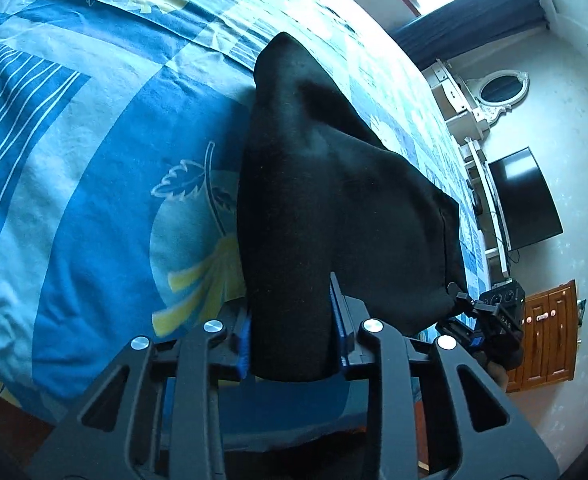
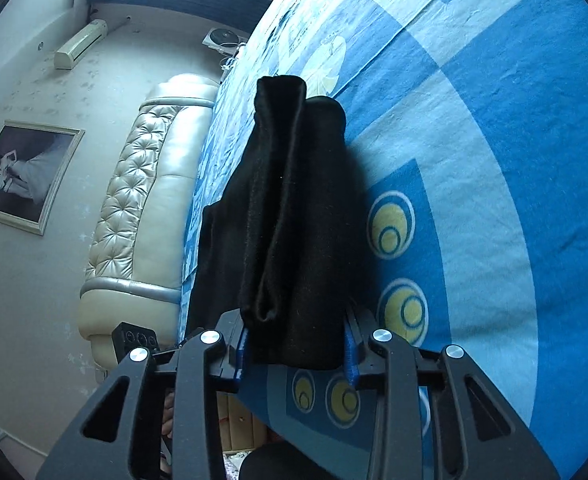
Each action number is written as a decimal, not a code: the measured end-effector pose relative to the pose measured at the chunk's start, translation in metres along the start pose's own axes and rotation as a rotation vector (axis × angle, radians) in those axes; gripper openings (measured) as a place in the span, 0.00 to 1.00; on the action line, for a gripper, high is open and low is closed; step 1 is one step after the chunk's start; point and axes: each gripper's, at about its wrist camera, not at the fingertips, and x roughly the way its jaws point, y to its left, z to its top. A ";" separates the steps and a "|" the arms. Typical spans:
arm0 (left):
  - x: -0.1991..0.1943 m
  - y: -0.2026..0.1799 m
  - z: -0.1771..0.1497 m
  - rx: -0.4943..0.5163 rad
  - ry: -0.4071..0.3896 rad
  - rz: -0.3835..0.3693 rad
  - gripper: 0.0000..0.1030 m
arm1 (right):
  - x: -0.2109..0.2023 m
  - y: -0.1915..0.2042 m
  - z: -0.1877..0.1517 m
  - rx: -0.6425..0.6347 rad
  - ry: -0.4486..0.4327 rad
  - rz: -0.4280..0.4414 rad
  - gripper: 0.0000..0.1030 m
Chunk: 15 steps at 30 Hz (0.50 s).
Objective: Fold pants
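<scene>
The black pants (image 1: 314, 200) hang lifted above the bed, stretched between my two grippers. My left gripper (image 1: 292, 344) is shut on one end of the pants, and the cloth fills the gap between its blue-padded fingers (image 1: 340, 320). In the left wrist view the right gripper (image 1: 474, 312) shows at the far corner of the cloth. In the right wrist view my right gripper (image 2: 296, 352) is shut on a folded bunch of the pants (image 2: 290, 220), and the fabric runs away toward the far end, which rests on the bed.
The bed carries a blue patterned sheet (image 1: 94, 168), also in the right wrist view (image 2: 474, 200). A cream tufted headboard (image 2: 142, 208) and a framed picture (image 2: 22, 176) stand left. A dark TV (image 1: 522, 200), white dresser (image 1: 466, 112) and wooden cabinet (image 1: 550, 332) stand right.
</scene>
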 end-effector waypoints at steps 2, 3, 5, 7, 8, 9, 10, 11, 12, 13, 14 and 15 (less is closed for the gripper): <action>-0.002 0.004 -0.005 0.003 0.008 -0.003 0.29 | -0.004 0.001 -0.005 -0.002 0.005 0.003 0.34; -0.003 0.004 -0.008 0.006 0.013 -0.006 0.29 | -0.007 0.000 -0.009 -0.001 0.009 0.006 0.34; -0.004 0.005 -0.014 0.015 0.023 -0.009 0.29 | -0.011 -0.003 -0.016 0.004 0.014 0.013 0.34; -0.005 0.005 -0.021 0.027 0.026 -0.003 0.29 | -0.013 -0.009 -0.022 0.011 0.020 0.010 0.34; -0.005 0.004 -0.023 0.031 0.024 -0.002 0.29 | -0.013 -0.013 -0.024 0.017 0.020 0.005 0.34; -0.003 0.006 -0.024 0.039 0.019 0.003 0.29 | -0.012 -0.017 -0.026 0.024 0.020 0.006 0.34; 0.000 0.007 -0.025 0.055 0.016 0.012 0.29 | -0.011 -0.022 -0.026 0.023 0.021 0.005 0.34; 0.001 0.009 -0.025 0.062 0.015 0.011 0.30 | -0.009 -0.027 -0.026 0.025 0.021 0.010 0.34; 0.003 0.012 -0.025 0.060 0.014 0.000 0.30 | -0.008 -0.031 -0.026 0.037 0.019 0.025 0.34; 0.005 0.015 -0.024 0.054 0.016 -0.010 0.31 | -0.009 -0.035 -0.027 0.042 0.018 0.034 0.34; 0.007 0.021 -0.024 0.043 0.013 -0.032 0.31 | -0.010 -0.036 -0.028 0.038 0.017 0.035 0.34; 0.006 0.023 -0.026 0.040 0.013 -0.039 0.31 | -0.010 -0.035 -0.028 0.031 0.017 0.032 0.34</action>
